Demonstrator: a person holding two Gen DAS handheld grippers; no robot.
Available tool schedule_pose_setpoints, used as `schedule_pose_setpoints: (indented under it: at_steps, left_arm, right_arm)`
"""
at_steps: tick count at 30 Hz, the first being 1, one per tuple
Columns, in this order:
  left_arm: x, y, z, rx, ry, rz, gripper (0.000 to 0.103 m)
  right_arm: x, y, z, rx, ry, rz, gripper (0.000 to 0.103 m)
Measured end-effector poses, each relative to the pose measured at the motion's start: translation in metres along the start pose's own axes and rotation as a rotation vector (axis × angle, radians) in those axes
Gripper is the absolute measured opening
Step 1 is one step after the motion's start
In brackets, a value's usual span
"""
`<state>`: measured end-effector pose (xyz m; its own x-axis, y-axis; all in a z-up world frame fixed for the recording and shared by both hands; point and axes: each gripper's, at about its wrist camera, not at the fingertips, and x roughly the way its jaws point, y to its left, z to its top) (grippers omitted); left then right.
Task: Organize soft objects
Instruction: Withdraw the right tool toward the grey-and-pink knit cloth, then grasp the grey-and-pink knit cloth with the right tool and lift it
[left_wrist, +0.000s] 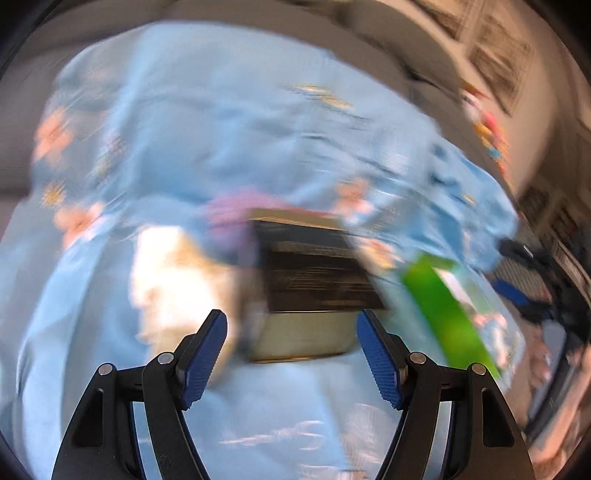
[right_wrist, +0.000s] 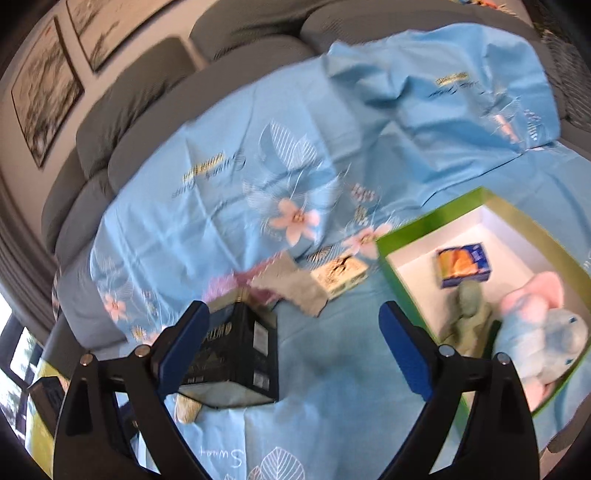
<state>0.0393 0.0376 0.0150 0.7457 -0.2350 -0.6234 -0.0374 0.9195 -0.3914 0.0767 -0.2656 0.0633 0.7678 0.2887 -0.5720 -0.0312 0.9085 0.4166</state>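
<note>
My left gripper (left_wrist: 291, 321) is open with nothing between its pads, above the blue flowered sheet (left_wrist: 221, 147). Just beyond its tips lies a black box (left_wrist: 310, 273), with a white and tan plush (left_wrist: 166, 280) to its left and a pink fuzzy thing (left_wrist: 236, 210) behind; this view is blurred. My right gripper (right_wrist: 293, 308) is open and empty. Close by its left finger stands the black box (right_wrist: 240, 354). Right of it, the green box (right_wrist: 480, 201) holds a green plush (right_wrist: 469, 310), a pink and blue plush (right_wrist: 539, 325) and a small blue and orange carton (right_wrist: 465, 264).
A grey cloth (right_wrist: 291, 284), a pink fuzzy item (right_wrist: 229, 284) and a small beige box (right_wrist: 340, 275) lie on the sheet beyond the right gripper. A tan plush (right_wrist: 188, 406) peeks from under the black box. Grey sofa cushions (right_wrist: 147, 85) rise behind, with framed pictures (right_wrist: 44, 96) on the wall.
</note>
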Motion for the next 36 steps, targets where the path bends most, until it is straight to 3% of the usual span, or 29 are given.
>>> schedule_pose_setpoints:
  at_steps: [2, 6, 14, 19, 23, 25, 27, 31, 33, 34, 36]
  left_arm:
    - [0.003, 0.022, 0.005, -0.089, 0.010, 0.036, 0.073]
    - [0.006, 0.046, 0.007, -0.188, -0.002, 0.032, 0.073]
    - [0.016, 0.071, 0.009, -0.259, 0.047, 0.055, 0.073]
    - [0.019, 0.079, 0.013, -0.272, 0.067, 0.075, 0.073]
    - [0.017, 0.084, 0.017, -0.257, 0.051, 0.124, 0.073]
    - [0.018, 0.089, 0.017, -0.275, 0.059, 0.122, 0.073]
    - [0.020, 0.092, 0.018, -0.287, 0.070, 0.105, 0.073]
    - [0.021, 0.090, 0.019, -0.278, 0.074, 0.102, 0.073]
    - [0.022, 0.087, 0.019, -0.265, 0.076, 0.098, 0.073]
    - [0.023, 0.087, 0.019, -0.263, 0.077, 0.096, 0.073]
    - [0.024, 0.087, 0.020, -0.266, 0.081, 0.104, 0.073]
  right_arm:
    - [0.011, 0.004, -0.003, -0.003, 0.035, 0.004, 0.093]
    - [0.032, 0.012, -0.007, 0.015, 0.096, -0.004, 0.093]
    - [0.104, 0.037, 0.025, 0.039, 0.235, -0.007, 0.093]
    - [0.184, 0.065, 0.053, -0.031, 0.323, -0.049, 0.091]
    - [0.248, 0.071, 0.055, -0.098, 0.441, -0.080, 0.088]
    - [0.273, 0.066, 0.053, -0.108, 0.480, -0.130, 0.087]
    - [0.287, 0.060, 0.051, -0.102, 0.500, -0.127, 0.083]
    - [0.310, 0.046, 0.038, -0.106, 0.546, -0.132, 0.062]
    - [0.313, 0.044, 0.034, -0.128, 0.533, -0.146, 0.033]
    - [0.310, 0.045, 0.034, -0.141, 0.513, -0.149, 0.011]
    - [0.301, 0.044, 0.037, -0.128, 0.489, -0.134, 0.008]
